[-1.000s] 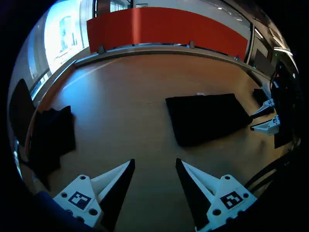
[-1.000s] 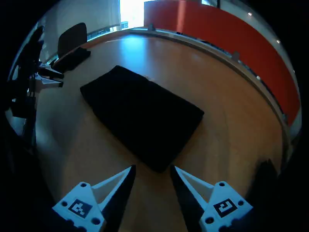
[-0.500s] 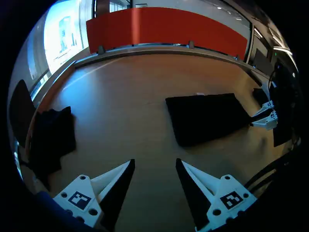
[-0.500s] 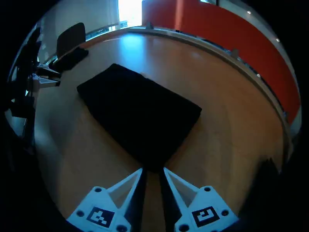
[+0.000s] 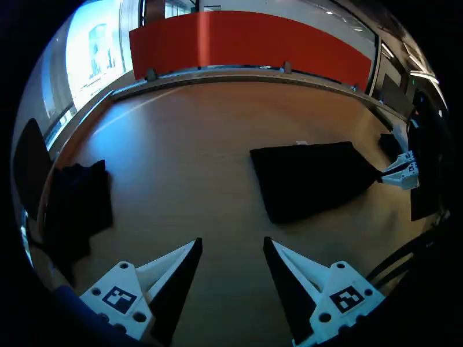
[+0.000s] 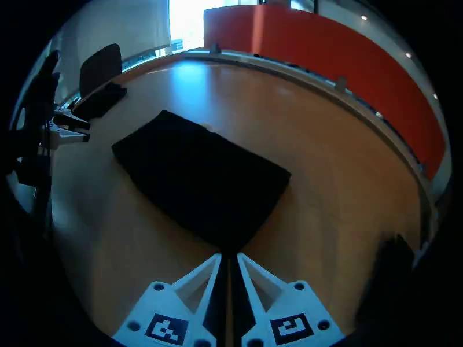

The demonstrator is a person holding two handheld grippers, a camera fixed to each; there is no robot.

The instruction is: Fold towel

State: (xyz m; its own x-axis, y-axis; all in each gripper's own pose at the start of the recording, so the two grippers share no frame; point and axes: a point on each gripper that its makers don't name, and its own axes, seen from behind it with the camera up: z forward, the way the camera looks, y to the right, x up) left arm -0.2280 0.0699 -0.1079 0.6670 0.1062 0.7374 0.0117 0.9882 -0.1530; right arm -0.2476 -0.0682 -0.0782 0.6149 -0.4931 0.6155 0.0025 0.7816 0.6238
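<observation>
A black towel [image 6: 199, 176] lies folded flat on the wooden table. My right gripper [image 6: 228, 257] is shut on its near corner, which rises a little off the wood. In the left gripper view the same towel [image 5: 309, 176] lies to the right, and the right gripper [image 5: 386, 175] pinches its far right corner there. My left gripper [image 5: 231, 246] hovers open over bare wood, well short of the towel, with nothing between its fingers. In the right gripper view the left gripper [image 6: 84, 128] shows small at the far left.
The wooden table [image 5: 191, 150] has a raised rim and a red panel [image 5: 249, 40] behind it. A dark cloth pile [image 5: 78, 202] sits at the left edge beside a dark chair back [image 6: 99, 66]. Another dark object [image 6: 390, 272] lies at the lower right.
My right gripper closed from open onto the towel's near corner and began to lift it. The left gripper has stayed in place.
</observation>
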